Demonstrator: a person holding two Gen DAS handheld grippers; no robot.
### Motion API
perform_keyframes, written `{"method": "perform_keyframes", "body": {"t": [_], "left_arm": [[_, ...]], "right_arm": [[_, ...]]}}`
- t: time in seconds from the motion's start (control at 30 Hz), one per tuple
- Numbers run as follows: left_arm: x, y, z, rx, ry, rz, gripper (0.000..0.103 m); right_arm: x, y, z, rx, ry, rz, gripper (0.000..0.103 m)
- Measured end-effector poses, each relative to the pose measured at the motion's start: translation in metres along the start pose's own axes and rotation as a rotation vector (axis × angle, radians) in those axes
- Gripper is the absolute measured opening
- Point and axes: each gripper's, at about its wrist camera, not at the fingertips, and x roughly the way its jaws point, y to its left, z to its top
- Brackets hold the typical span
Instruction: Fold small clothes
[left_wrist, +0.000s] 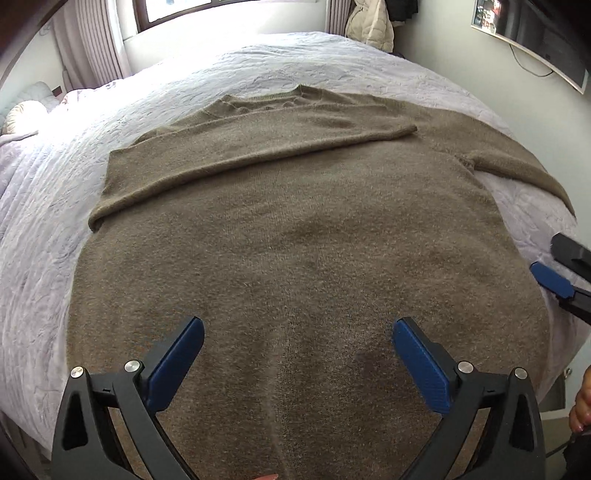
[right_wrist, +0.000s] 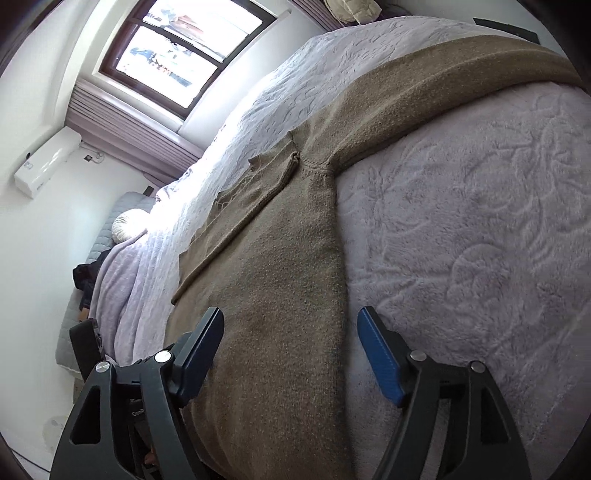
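Observation:
A brown knitted sweater (left_wrist: 295, 229) lies flat on the bed, collar at the far end. Its left sleeve (left_wrist: 258, 155) is folded across the chest; its right sleeve (left_wrist: 524, 166) stretches out to the right. My left gripper (left_wrist: 297, 328) is open and empty, just above the sweater's lower hem. My right gripper (right_wrist: 290, 325) is open and empty, over the sweater's right side edge (right_wrist: 332, 295), with the outstretched sleeve (right_wrist: 424, 85) ahead. The right gripper also shows at the right edge of the left wrist view (left_wrist: 554, 280).
A pale lilac quilted bedspread (left_wrist: 44, 221) covers the bed. A pillow (right_wrist: 129, 225) lies at the head end. A window (right_wrist: 184, 48) is behind the bed, an air conditioner (right_wrist: 48, 162) and a wall screen (left_wrist: 535, 40) hang on the walls.

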Motion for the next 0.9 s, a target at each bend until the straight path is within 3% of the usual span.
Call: {"method": "perform_keyframes", "body": {"t": [0.33,0.5,0.67,0.9], "left_arm": [[0.014,-0.002,-0.005,-0.011,0.014,0.008,0.103],[0.009,-0.001,-0.001,-0.039,0.009,-0.005,0.103],[0.003,-0.005,0.011,-0.053,-0.014,-0.028,0.103],[0.002,-0.010,0.031,-0.057,-0.044,-0.045,0.103]], "right_arm": [[-0.046,-0.039,0.034,0.090,-0.187,-0.031,0.078],[-0.071,-0.079,0.070,0.231,-0.345,-0.058,0.078],[-0.077,-0.123,0.095,0.459,-0.437,-0.002,0.078],[-0.078,-0.141,0.115,0.564,-0.548,0.007,0.077]]}}
